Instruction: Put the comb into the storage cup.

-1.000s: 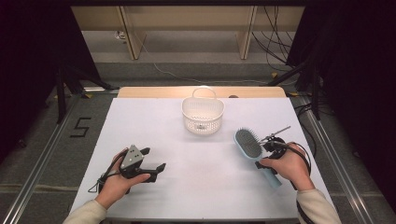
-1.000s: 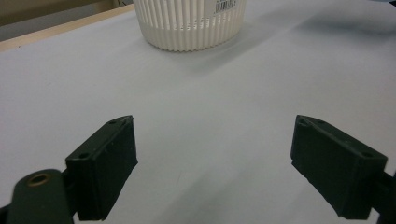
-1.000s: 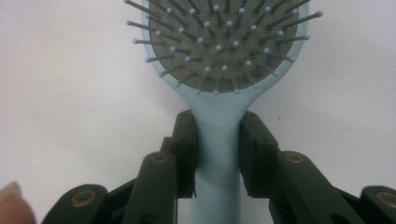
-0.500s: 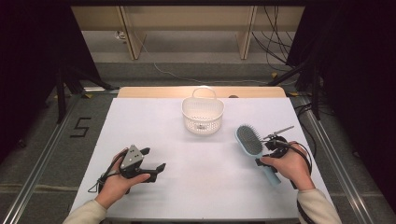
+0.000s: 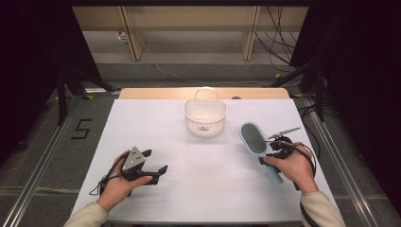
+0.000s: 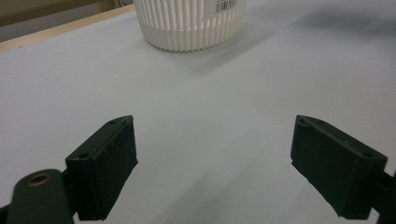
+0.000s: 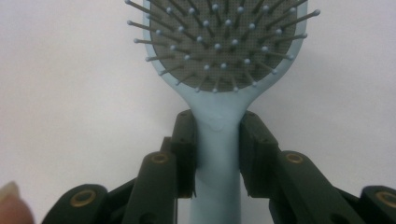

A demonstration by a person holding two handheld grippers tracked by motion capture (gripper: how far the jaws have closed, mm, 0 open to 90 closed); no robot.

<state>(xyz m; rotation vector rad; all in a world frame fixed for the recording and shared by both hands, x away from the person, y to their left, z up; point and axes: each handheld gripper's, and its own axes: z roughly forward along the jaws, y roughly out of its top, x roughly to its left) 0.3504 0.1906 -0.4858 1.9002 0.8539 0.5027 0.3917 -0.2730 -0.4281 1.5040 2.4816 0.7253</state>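
1. The hairbrush (image 5: 255,140) is pale blue, with an oval grey pad of ball-tipped bristles facing up.
2. It lies at the right of the white table, head toward the far side, handle toward the near right.
3. Its neck (image 7: 217,135) sits clamped between two black jaws, just below the head.

Two hand-held grippers, both black. Left gripper (image 5: 152,161): grey three-cornered plate on top, black cable looping off its near-left side; in the left gripper view its jaws are chunky black blocks with small screw holes and a brass-ringed pivot at the near left. Right gripper (image 5: 270,150): black cable looping round its right side, thin grey rod jutting far-right; the right gripper view shows black linkage arms with brass-ringed pivots. Person wears light beige sleeves (image 5: 323,211).
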